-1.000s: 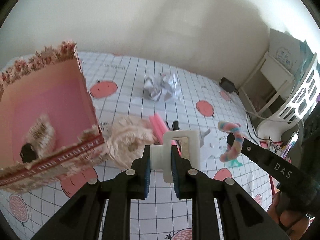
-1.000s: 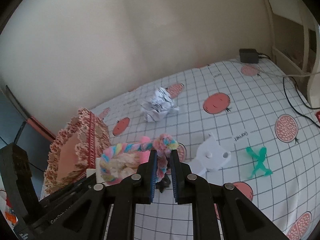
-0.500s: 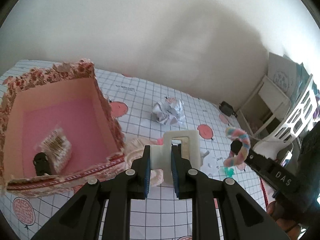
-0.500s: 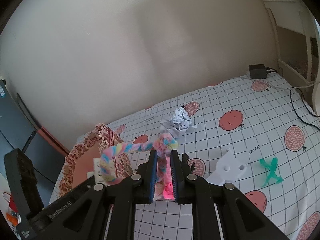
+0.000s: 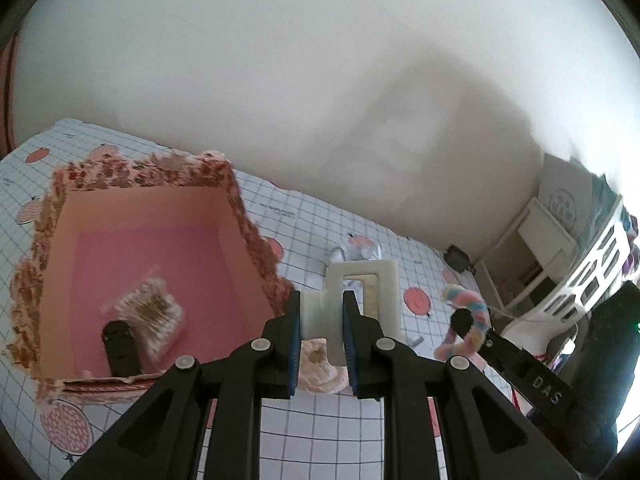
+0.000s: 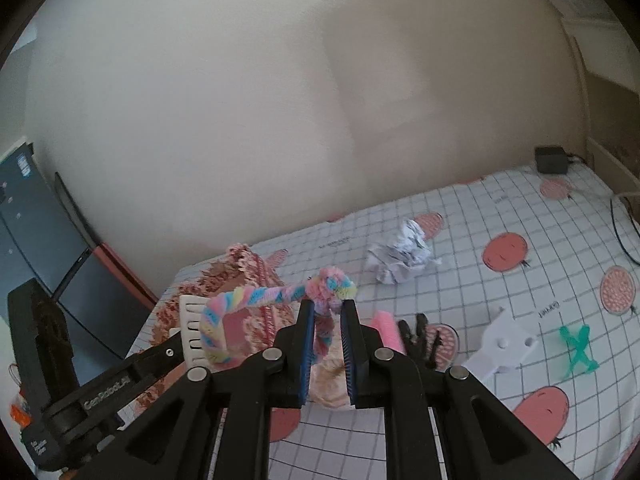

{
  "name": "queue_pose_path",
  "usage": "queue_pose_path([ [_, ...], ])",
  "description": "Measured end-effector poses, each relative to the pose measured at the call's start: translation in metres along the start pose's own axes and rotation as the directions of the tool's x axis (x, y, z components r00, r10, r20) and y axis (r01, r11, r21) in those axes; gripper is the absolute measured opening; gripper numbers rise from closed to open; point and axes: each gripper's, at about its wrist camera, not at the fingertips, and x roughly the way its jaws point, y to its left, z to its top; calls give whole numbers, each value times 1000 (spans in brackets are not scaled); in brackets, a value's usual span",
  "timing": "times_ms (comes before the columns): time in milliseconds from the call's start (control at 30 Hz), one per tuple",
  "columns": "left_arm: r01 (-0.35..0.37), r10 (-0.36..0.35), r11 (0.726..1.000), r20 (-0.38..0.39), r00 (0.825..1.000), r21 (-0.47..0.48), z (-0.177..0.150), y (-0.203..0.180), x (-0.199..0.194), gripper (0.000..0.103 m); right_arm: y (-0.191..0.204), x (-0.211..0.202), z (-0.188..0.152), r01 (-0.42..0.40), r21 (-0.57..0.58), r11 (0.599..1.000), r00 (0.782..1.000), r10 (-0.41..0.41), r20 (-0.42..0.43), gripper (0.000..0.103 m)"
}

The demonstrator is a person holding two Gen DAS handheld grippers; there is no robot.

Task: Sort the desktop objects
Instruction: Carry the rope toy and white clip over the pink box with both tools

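Note:
My left gripper [image 5: 321, 316] is shut on a cream hair claw clip [image 5: 362, 296], held above the table just right of the pink box [image 5: 132, 248] with a floral rim. Inside the box lie a packet of cotton swabs [image 5: 150, 314] and a small black item [image 5: 120, 346]. My right gripper [image 6: 327, 320] is shut on a pastel twisted pipe-cleaner loop [image 6: 256, 300], which also shows in the left wrist view as the loop [image 5: 470, 322]. The claw clip [image 6: 192, 330] appears at the left of the right wrist view, near the box [image 6: 244, 276].
On the checked tablecloth lie a crumpled paper ball [image 6: 400, 256], a white plastic piece [image 6: 502, 344], a green clip [image 6: 578, 354], a pink comb [image 6: 386, 330], a black clip [image 6: 422, 338] and a beige scrunchie [image 5: 320, 370]. A black charger [image 6: 552, 160] sits at the far edge. White shelves [image 5: 580, 264] stand right.
Both grippers have risen with their items and swung toward the pink box, whose inside now shows from above. The objects on the table have dropped lower in view.

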Motion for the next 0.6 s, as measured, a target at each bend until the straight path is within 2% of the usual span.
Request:
queue_pose_path([
  [200, -23, 25, 998, 33, 999, -58, 6, 20, -11, 19, 17, 3, -1, -18, -10, 1000, 1000, 18, 15, 14],
  [333, -101, 105, 993, 65, 992, -67, 11, 31, -22, 19, 29, 8, -6, -23, -21, 1000, 1000, 23, 5, 14],
  [600, -145, 157, 979, 78, 984, -144, 15, 60, -36, 19, 54, 20, -13, -42, -57, 998, 999, 41, -20, 14],
])
